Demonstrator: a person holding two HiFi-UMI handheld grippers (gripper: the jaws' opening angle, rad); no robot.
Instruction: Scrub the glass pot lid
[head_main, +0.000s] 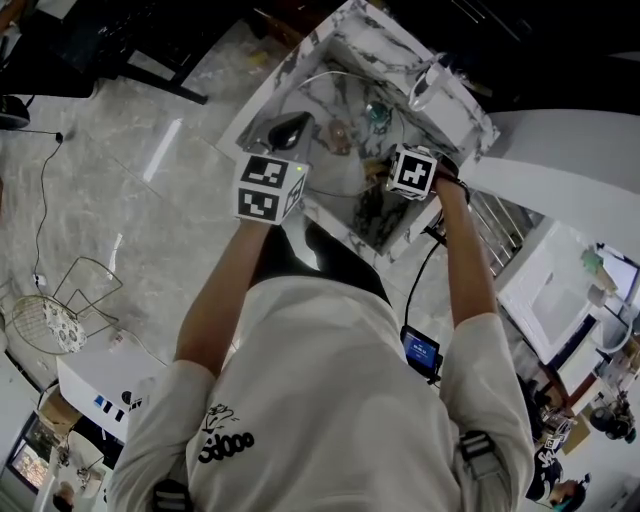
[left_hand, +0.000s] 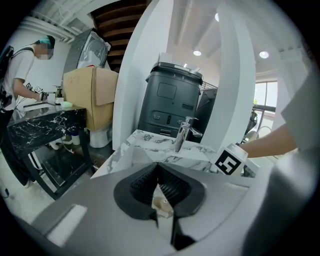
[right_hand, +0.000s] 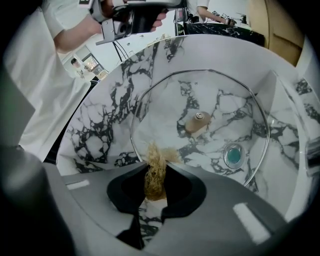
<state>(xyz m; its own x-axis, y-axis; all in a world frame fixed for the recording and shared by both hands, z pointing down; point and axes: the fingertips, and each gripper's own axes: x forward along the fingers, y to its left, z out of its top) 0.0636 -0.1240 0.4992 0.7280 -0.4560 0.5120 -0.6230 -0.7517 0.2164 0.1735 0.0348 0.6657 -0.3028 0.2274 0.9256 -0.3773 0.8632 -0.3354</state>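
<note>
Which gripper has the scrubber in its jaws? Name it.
The right gripper: a tan fibrous scrubber is pinched between its jaws, against the glass lid. The left gripper carries no scrubber.

In the right gripper view the body of the right tongs (right_hand: 156, 172) covers the near rim of the glass lid (right_hand: 210, 125), and the lower end of the fibre scrubber (right_hand: 154, 165) is out of sight between the jaws. In the head view the left marker cube (head_main: 268, 187) and the right marker cube (head_main: 412, 170) hide the jaws of both tongs and, with the person's arms, much of the lid in the sink (head_main: 455, 110). In the left gripper view the left tongs (left_hand: 159, 172) block the basin, and the small tan piece (left_hand: 161, 202) in the gap below the closed jaws is too small to identify.
</note>
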